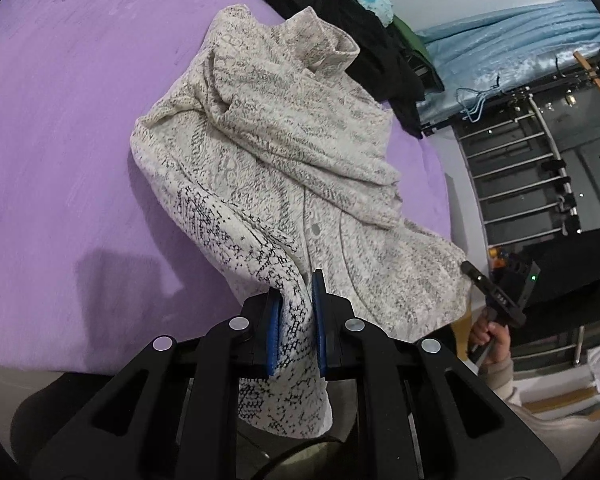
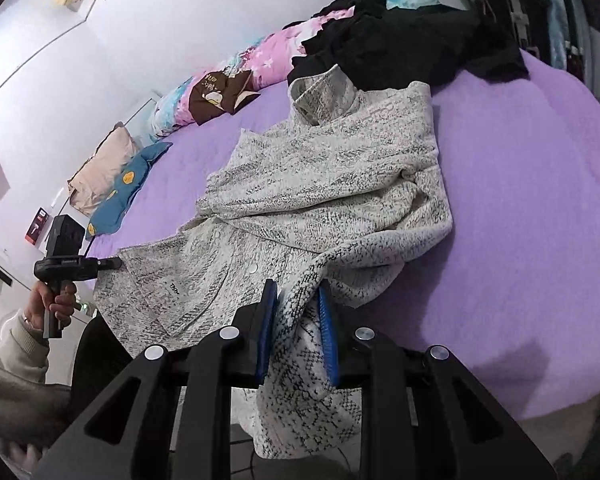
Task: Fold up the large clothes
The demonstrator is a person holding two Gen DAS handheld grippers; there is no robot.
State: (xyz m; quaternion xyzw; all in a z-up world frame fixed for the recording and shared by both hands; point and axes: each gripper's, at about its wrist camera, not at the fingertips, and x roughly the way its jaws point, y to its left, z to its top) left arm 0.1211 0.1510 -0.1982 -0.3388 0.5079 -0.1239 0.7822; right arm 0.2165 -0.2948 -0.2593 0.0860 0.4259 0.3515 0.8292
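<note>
A cream and grey speckled knit jacket (image 1: 284, 152) lies crumpled on the purple bed (image 1: 68, 120), collar at the far end, snap buttons showing. My left gripper (image 1: 296, 294) is shut on one bottom corner of the jacket, and the fabric hangs down between its blue pads. My right gripper (image 2: 296, 294) is shut on the other bottom corner of the jacket (image 2: 324, 184) in the same way. Both lower corners are lifted off the bed (image 2: 532, 208). Each gripper also shows in the other's view, held by a hand: the right gripper (image 1: 474, 274) and the left gripper (image 2: 114, 263).
A heap of black clothes (image 2: 412, 48) lies beyond the collar. Flowered bedding (image 2: 260, 60) and pillows (image 2: 120, 184) line the wall side. A metal ladder (image 1: 520, 168) and a blue quilt (image 1: 512, 52) stand off the other side of the bed.
</note>
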